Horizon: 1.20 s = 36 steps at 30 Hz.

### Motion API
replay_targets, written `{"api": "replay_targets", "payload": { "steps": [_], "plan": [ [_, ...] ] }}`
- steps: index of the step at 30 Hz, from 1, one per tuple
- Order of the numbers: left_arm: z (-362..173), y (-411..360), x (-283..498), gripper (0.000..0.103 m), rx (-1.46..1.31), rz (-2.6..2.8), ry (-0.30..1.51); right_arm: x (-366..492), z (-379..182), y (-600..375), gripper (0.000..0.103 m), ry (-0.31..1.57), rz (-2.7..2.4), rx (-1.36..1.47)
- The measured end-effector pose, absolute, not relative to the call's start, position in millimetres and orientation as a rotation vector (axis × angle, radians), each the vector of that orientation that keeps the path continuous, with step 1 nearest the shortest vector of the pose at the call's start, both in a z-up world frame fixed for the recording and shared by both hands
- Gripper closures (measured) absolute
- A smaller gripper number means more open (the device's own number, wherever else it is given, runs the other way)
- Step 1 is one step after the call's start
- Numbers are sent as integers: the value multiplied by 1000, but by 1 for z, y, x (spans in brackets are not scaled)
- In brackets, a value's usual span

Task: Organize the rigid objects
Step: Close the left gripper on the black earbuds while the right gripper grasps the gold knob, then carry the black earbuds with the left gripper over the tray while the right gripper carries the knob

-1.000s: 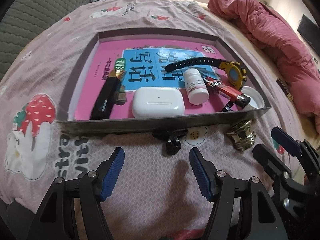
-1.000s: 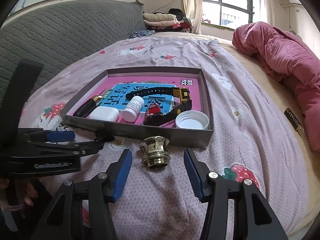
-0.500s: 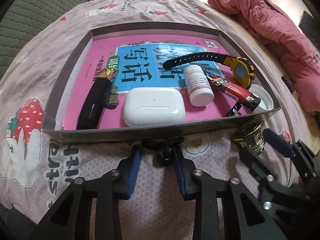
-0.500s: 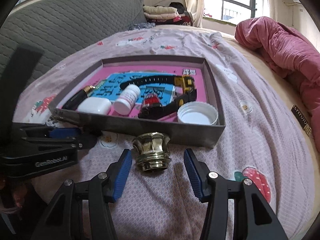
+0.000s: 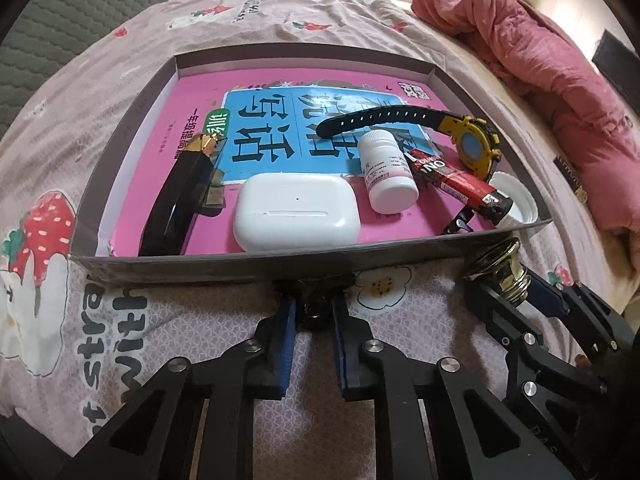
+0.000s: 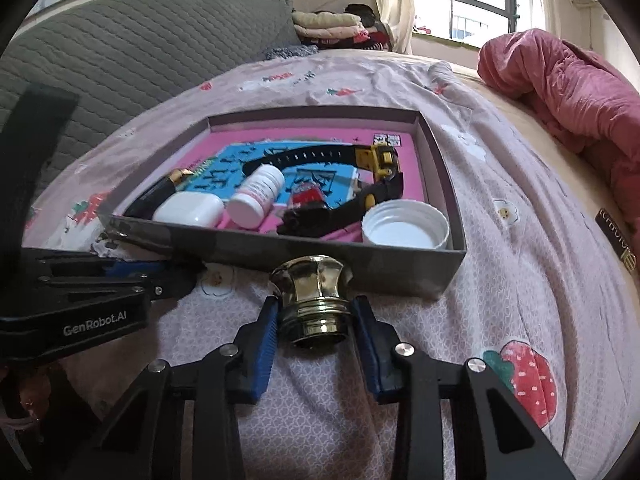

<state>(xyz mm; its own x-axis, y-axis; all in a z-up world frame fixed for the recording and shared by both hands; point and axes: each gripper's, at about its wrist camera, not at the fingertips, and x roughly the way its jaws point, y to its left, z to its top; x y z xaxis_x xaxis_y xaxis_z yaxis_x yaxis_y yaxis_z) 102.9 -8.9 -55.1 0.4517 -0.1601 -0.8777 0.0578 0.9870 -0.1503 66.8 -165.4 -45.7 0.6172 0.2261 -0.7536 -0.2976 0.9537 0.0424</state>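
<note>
just outside the box (image 5: pixel 280 268) at its 6 o'clock wall, the left gripper (image 5: pixel 313 312) is pinching a small black piece (image 5: pixel 316 314) and the right gripper (image 6: pixel 314 312) is pinching the brass knob (image 6: pixel 314 292), probably for lifting both into the box.

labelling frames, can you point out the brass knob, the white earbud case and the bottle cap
brass knob (image 6: pixel 313 298): right wrist view, faceted body.
white earbud case (image 5: pixel 296 211): left wrist view, lid front.
bottle cap (image 6: pixel 404 232): right wrist view, inside face.

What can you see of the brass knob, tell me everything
The brass knob is shiny gold metal with a faceted, flared head, a narrower neck and a ringed, hollow base. It sits on the bedsheet just in front of the box wall, outside it, tilted with its open base toward the camera. The right gripper has its blue pads against both sides of the base.
</note>
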Motion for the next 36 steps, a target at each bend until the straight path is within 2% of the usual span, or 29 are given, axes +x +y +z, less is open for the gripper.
{"api": "replay_targets", "payload": {
  "steps": [11, 23, 36],
  "plan": [
    [-25, -2, 85, 86, -131, -165, 1038, 55, -20, -178, 66, 797, 311, -20],
    [19, 2, 77, 86, -110, -156, 928, 44, 16, -181, 66, 653, 281, -32],
    [32, -3, 84, 86, -76, -146, 879, 51, 28, -182, 66, 576, 263, -40]
  ]
}}
